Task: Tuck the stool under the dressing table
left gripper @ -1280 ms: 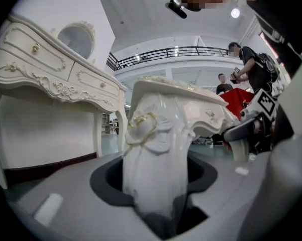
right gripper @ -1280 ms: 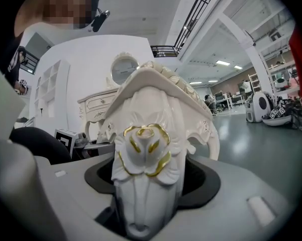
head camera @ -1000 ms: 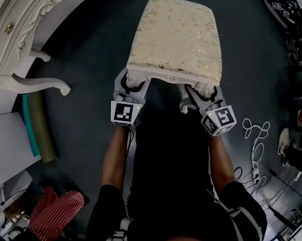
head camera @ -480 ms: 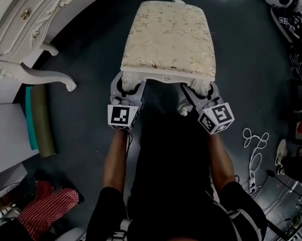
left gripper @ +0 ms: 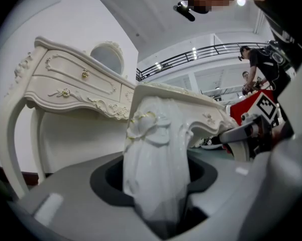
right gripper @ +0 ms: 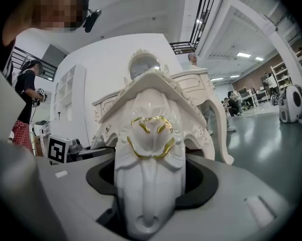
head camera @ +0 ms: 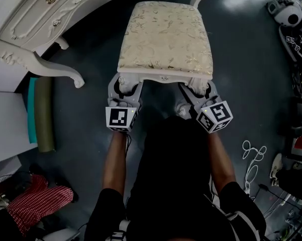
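Left tool [head camera: 124, 87] is clamped on the near left leg [left gripper: 156, 169] of the stool [head camera: 166, 39], jaws partway apart around the carved white post. Right tool [head camera: 196, 90] grips the near right leg [right gripper: 148, 185] the same way, its gold-trimmed knee filling the gap. I see the stool straight ahead over the dark floor [head camera: 246, 59], cushion up. It is beside the dressing table [head camera: 50, 14] at upper left, apart from its curved leg [head camera: 55, 70], not yet under it.
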### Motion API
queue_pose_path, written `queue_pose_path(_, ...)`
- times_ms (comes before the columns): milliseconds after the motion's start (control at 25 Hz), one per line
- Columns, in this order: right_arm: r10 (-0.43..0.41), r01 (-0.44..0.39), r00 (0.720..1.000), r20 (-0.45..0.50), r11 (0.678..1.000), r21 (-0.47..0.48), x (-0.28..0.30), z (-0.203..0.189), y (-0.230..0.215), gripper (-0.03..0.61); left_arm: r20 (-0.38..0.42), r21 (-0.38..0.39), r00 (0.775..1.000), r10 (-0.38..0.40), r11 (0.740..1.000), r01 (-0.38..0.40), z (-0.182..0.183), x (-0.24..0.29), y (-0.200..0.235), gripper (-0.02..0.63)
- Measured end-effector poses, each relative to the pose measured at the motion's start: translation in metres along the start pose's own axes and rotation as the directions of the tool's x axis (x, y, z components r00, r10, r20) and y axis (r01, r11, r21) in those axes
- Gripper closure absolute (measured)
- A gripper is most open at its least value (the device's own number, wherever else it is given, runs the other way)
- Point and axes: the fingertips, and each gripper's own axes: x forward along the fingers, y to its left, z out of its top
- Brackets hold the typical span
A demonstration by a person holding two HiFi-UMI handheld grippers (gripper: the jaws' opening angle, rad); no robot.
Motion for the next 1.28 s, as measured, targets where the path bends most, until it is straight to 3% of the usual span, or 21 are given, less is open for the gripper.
queue_pose_path(160, 0.028, -0.028, 0.999, -0.024, 1.0, -0.003, 0.043, 0.001, 0.013, 0.301, -0.019, -0.014, 0.999, 0.046, 0.999, -0.046, -0.007, 0.001, 0.044, 0.365)
queue_pose_path(560, 0.069, -0.071, 0.996, -0.055, 0.997, -0.025, 0.112, 0.002, 0.003, 0.307, -0.037, -0.028, 0.993, 0.111, 0.993, -0.112, -0.02, 0.027, 0.094, 0.365)
queue_pose_path(920, 0.082, -0.085, 0.991, -0.102, 0.996, -0.029, 0.143, 0.031, -0.03, 0.312, -0.048, -0.051, 0.99, 0.133, 0.99, -0.135, 0.0, 0.071, 0.106, 0.365)
queue_pose_path(1080, 0.097, -0.104, 0.988, -0.123, 0.993, -0.052, 0.145, 0.033, -0.042, 0.311, -0.055, -0.087, 0.986, 0.156, 0.983, -0.16, -0.009, 0.078, 0.1, 0.365)
queue_pose_path(1280, 0.11, -0.117, 0.988, -0.105, 0.99, -0.072, 0.152, 0.03, -0.051, 0.311, -0.029, -0.075, 0.983, 0.179, 0.981, -0.181, -0.014, 0.084, 0.099, 0.364)
